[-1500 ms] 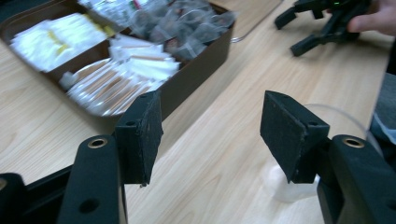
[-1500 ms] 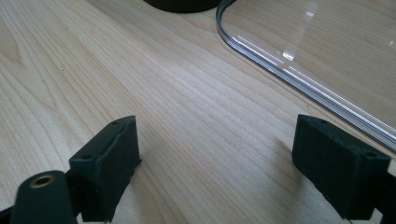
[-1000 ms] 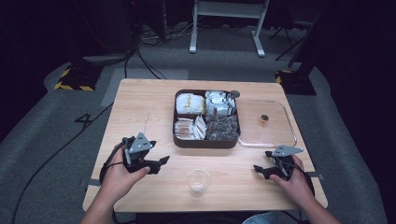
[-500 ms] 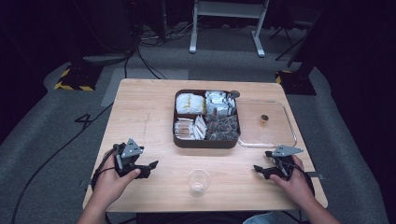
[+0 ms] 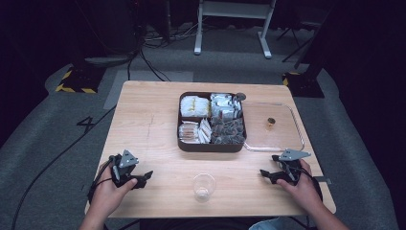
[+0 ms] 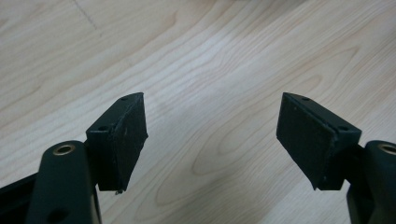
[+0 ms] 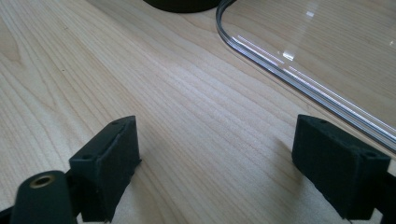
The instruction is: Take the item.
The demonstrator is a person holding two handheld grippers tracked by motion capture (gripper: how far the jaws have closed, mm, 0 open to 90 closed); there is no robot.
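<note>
Plainly, both the left gripper (image 5: 146, 176) and right gripper (image 5: 264, 175) rest wide apart and empty; the small clear plastic cup (image 5: 204, 187) stands between them, light enough to tip if a jaw clips its rim.

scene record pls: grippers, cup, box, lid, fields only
left gripper: open, nothing between the jaws, low over bare wood at the table's near left
right gripper: open, nothing between the jaws, near right, by the lid's near edge
cup: clear plastic, upright, near edge, between the two grippers, untouched
box: dark, four compartments, all filled with packets, table centre
lid: clear, flat on the table, right of the box, small brown knob on top
table: light wood
</note>
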